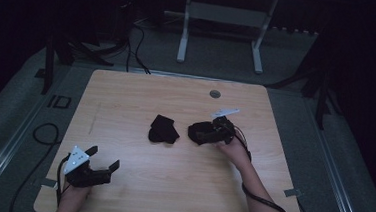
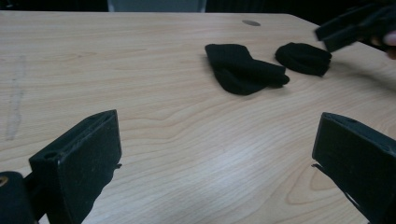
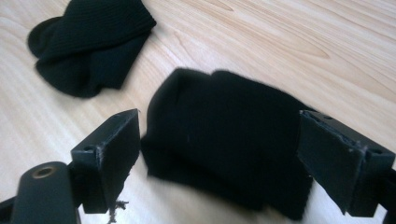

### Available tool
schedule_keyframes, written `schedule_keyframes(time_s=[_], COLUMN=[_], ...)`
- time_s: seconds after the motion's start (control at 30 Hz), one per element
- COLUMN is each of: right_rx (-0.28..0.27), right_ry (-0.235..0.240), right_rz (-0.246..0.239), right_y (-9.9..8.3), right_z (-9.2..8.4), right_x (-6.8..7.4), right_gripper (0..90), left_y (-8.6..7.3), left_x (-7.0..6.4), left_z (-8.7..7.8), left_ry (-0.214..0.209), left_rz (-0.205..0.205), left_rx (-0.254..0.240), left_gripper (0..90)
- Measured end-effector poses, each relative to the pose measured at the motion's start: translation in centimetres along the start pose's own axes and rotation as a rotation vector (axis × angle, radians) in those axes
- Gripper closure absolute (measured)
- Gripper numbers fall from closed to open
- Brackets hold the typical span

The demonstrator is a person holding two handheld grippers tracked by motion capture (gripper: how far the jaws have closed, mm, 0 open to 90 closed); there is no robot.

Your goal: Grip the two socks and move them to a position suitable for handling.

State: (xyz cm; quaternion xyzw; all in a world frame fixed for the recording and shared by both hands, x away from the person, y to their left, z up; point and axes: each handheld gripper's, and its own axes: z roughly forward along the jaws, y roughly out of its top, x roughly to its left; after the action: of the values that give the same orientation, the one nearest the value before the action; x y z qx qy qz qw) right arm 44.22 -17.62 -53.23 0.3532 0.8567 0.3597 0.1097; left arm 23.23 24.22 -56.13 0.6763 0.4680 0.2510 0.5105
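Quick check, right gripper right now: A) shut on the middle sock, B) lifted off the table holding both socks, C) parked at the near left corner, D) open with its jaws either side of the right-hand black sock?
D: in the right gripper view the right gripper has both jaws spread wide, with the right-hand black sock lying flat on the table between them, while the other sock lies apart.
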Motion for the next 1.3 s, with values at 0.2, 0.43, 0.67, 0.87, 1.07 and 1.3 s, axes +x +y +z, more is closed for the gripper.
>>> schedule_keyframes(time_s=[0.2, 0.43, 0.67, 0.87, 1.07, 1.3], right_rx=[0.045, 0.059, 0.038, 0.03, -0.053, -0.108], right_ry=[-0.02, -0.098, -0.188, -0.148, -0.108, -0.077], right_rz=[-0.006, -0.071, -0.078, -0.046, -0.068, -0.113], right_y=[0.7, 0.0, -0.5, -0.2, 0.2, -0.9], right_z=[2.7, 3.6, 3.1, 1.9, -1.5, -5.8], right_x=[0.1, 1.3, 2.2, 2.8, 4.6, 7.1], right_gripper=[16.5, 28.7, 70.6, 75.6, 75.6, 75.6], left_y=[0.0, 0.0, 0.0, 0.1, 0.1, 0.1], left_x=[-0.2, -0.4, -1.1, -1.2, -1.1, -1.5], left_z=[0.0, 0.1, 0.4, 0.4, 0.4, 0.5], left_ry=[-0.011, -0.021, -0.046, -0.051, -0.054, -0.062], left_rz=[0.007, -0.002, 0.014, 0.015, 0.004, 0.014], left_rx=[0.004, 0.008, 0.023, 0.023, 0.024, 0.028], left_gripper=[1.7, 1.6, 1.7, 1.7, 1.6, 1.6])
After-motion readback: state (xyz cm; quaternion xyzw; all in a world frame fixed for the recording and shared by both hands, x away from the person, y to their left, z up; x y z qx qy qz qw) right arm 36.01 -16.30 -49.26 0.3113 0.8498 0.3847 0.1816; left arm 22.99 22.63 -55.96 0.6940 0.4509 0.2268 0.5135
